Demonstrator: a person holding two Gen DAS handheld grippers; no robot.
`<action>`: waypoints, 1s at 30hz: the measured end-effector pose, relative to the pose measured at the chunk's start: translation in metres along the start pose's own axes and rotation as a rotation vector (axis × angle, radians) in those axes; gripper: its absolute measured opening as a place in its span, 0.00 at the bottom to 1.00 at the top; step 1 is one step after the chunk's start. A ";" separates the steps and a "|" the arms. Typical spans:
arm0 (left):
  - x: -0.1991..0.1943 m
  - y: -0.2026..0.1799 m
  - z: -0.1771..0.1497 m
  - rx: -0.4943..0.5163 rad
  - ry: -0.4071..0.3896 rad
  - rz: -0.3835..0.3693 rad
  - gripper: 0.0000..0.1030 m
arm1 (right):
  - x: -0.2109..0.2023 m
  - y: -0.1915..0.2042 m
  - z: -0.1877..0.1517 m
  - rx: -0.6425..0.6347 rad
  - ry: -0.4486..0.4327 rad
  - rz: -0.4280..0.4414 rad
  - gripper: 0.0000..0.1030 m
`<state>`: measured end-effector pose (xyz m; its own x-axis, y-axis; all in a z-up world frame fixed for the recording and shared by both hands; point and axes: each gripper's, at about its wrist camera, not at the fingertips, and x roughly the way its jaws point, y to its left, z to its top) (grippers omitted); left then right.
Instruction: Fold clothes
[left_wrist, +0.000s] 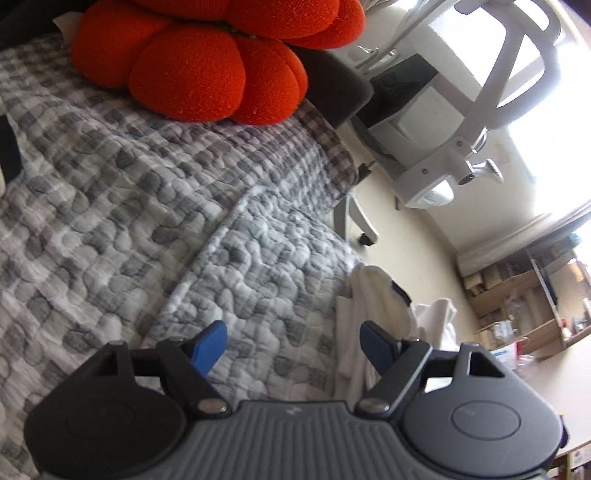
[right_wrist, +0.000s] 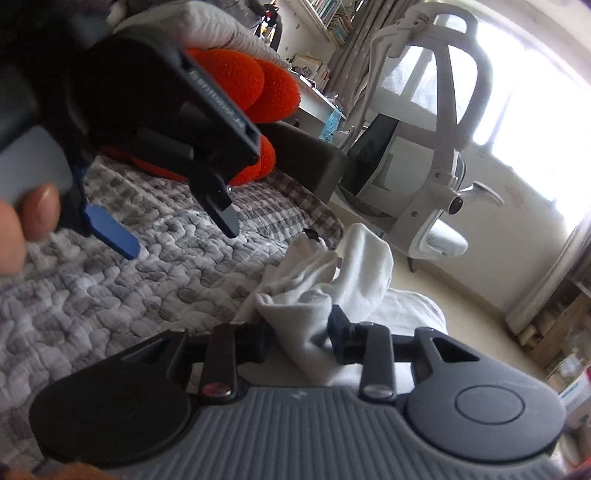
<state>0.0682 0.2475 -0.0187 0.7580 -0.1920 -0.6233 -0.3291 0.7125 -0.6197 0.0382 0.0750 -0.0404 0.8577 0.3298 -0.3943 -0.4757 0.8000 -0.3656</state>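
The left gripper (left_wrist: 291, 341) hangs above the grey checked quilt (left_wrist: 122, 192) with its blue-tipped fingers (left_wrist: 208, 349) spread wide and nothing between them. In the right wrist view the same tool (right_wrist: 181, 232) shows from outside, tilted down toward the quilt (right_wrist: 92, 295), a person's fingertips (right_wrist: 38, 212) wrapped on its handle at the left edge. The right gripper (right_wrist: 297, 338) is clenched on a fold of the white garment (right_wrist: 332, 280), the cloth pinched between its dark fingers. That garment is crumpled and bunched in soft ridges, lying at the near corner of the bed where the quilt ends; in the left view it (left_wrist: 373, 306) sits just right of the open fingers. An orange cushion (left_wrist: 207, 62) rests farther up the bed. Beyond the edge lie pale floor (left_wrist: 417, 236) and a white office chair (right_wrist: 436, 155).
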 end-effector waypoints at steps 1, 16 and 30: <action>0.000 -0.002 -0.001 0.003 0.004 -0.021 0.78 | -0.002 -0.006 0.001 0.020 -0.001 0.021 0.40; 0.015 -0.040 -0.010 0.072 0.047 -0.167 0.88 | -0.039 -0.064 0.003 0.111 -0.087 0.307 0.62; 0.054 -0.073 -0.007 0.262 0.050 -0.027 0.42 | -0.035 -0.010 -0.023 -0.097 -0.075 0.357 0.64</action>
<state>0.1298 0.1801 -0.0102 0.7337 -0.2419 -0.6349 -0.1472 0.8556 -0.4962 0.0086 0.0445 -0.0423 0.6448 0.6178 -0.4500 -0.7604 0.5782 -0.2957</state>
